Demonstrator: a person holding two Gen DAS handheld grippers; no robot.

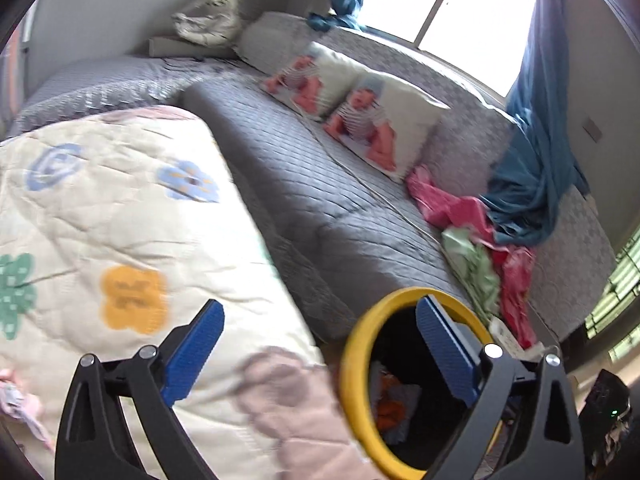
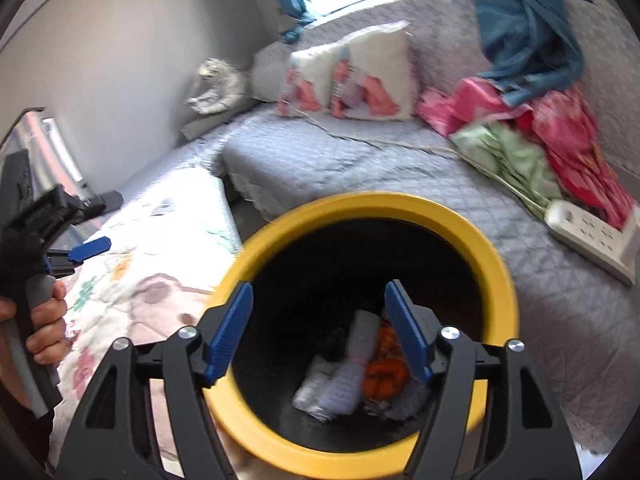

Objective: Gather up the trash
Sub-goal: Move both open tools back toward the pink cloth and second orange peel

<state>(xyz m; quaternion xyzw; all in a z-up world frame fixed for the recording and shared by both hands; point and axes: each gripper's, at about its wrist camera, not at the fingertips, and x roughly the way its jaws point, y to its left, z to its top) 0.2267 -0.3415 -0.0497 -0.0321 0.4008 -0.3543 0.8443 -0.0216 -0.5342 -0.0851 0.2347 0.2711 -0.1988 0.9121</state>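
Note:
A black trash bin with a yellow rim (image 2: 472, 220) stands between the beds. Inside it lie white crumpled paper (image 2: 344, 376) and an orange scrap (image 2: 386, 372). My right gripper (image 2: 320, 328) is open and empty, right above the bin's mouth. My left gripper (image 1: 320, 344) is open and empty over the floral quilt (image 1: 120, 220), with its right finger in front of the bin's rim (image 1: 352, 356). The left gripper also shows at the left of the right wrist view (image 2: 90, 250), held in a hand.
A grey quilted sofa bed (image 2: 360, 168) holds two printed cushions (image 2: 372, 76), pink and green cloth (image 2: 520, 140), a blue curtain (image 2: 528, 28) and a white power strip (image 2: 592, 236). A window (image 1: 448, 4) is behind. A pale bag (image 1: 208, 18) lies in the corner.

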